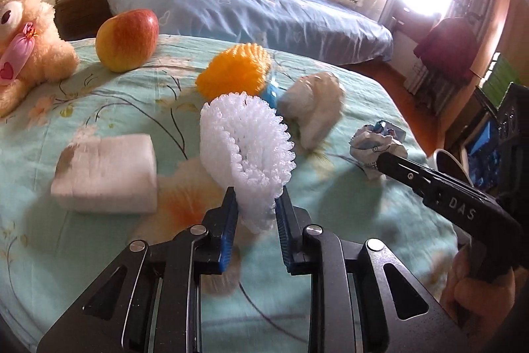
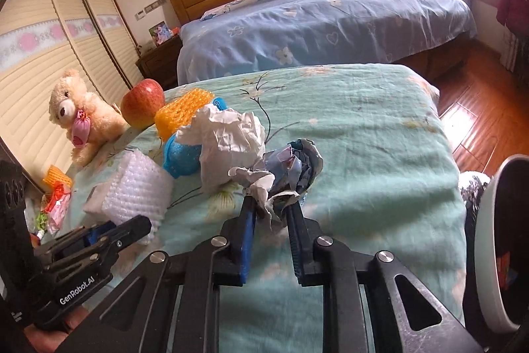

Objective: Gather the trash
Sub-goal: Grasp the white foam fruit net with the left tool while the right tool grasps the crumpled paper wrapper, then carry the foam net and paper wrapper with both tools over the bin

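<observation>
My left gripper point(image 1: 256, 204) is shut on a white foam fruit net point(image 1: 246, 144) and holds it above the green bedspread. It also shows in the right wrist view point(image 2: 139, 191). My right gripper point(image 2: 271, 204) is shut on a crumpled blue-and-white paper wad point(image 2: 284, 177), also seen in the left wrist view point(image 1: 377, 144). On the bed lie an orange foam net point(image 1: 234, 70), a crumpled white tissue point(image 1: 314, 108), a blue foam net point(image 2: 182, 154) and a white folded tissue pack point(image 1: 105, 174).
A red-yellow apple point(image 1: 127, 38) and a teddy bear point(image 1: 23, 32) sit at the bed's far left. A white-rimmed bin point(image 2: 496, 240) stands at the right. More wrappers point(image 2: 56, 197) lie on the left. A blue bed point(image 2: 324, 25) lies beyond.
</observation>
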The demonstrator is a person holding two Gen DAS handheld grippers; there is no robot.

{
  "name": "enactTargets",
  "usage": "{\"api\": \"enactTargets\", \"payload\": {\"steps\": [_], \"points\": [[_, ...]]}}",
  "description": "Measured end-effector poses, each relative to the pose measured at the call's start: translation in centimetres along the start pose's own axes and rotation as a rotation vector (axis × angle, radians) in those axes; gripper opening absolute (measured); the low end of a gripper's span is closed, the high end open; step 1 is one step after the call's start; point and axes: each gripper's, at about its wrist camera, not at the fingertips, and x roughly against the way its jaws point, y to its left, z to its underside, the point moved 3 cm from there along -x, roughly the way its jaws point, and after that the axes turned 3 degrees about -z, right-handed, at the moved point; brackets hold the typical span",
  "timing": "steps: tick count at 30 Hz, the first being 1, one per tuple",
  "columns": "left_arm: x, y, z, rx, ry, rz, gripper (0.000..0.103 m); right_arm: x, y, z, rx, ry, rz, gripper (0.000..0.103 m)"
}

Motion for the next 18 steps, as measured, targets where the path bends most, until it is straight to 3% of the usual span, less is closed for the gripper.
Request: {"api": "enactTargets", "payload": {"steps": [18], "points": [[3.0, -7.1, 2.1, -0.116, 0.005, 0.114, 0.021, 6.4, -3.3, 3.7, -0.092, -0.047, 0.022, 0.016]]}}
